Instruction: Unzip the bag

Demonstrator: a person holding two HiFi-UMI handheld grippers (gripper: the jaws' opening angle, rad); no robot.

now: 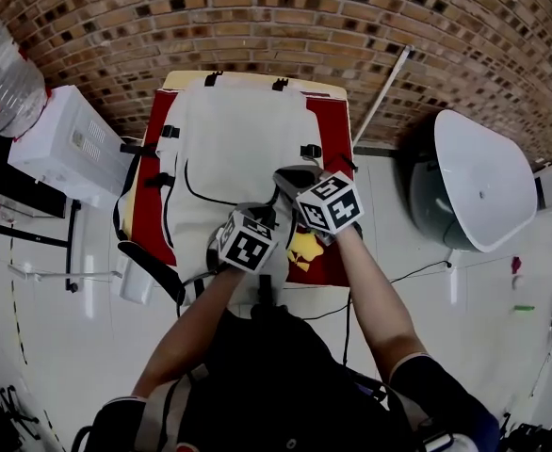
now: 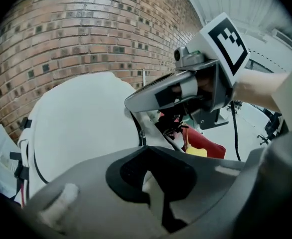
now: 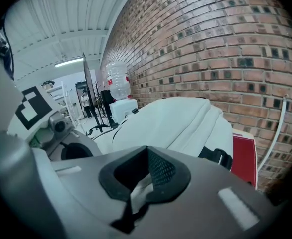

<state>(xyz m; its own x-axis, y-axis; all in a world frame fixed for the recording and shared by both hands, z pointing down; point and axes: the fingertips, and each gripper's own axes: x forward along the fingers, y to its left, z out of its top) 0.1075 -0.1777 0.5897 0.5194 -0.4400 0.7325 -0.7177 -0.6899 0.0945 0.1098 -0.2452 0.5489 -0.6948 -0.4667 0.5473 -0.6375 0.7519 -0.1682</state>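
The bag (image 1: pixel 238 149) was a pale cream backpack lying flat, front face up, on a red cloth (image 1: pixel 332 125) that covered the desk (image 1: pixel 257 76). It filled most of the desk from the near edge to the far one. A thin black zip line (image 1: pixel 193 191) curved down the left of its front panel, and black buckles sat at both its sides. Its long axis ran from me straight toward the brick wall (image 1: pixel 351 17).

My left claw (image 2: pixel 153 183) was closed at the bag's near end, with a strip of pale fabric pinched between the pads. My right claw (image 3: pixel 141 183) sat just beside it, also clamped on a fold of the same fabric – its long grey body cut across the left gripper view.

Black straps (image 1: pixel 149 271) trailed off the desk's near left corner, and a yellow patch (image 1: pixel 304 250) showed on the cloth under my right wrist. A white cabinet (image 1: pixel 64 144) with a water bottle (image 1: pixel 3 73) stood to the left, a white chair (image 1: pixel 478 182) to the right, and a thin white rod (image 1: pixel 381 97) leaned on the wall.
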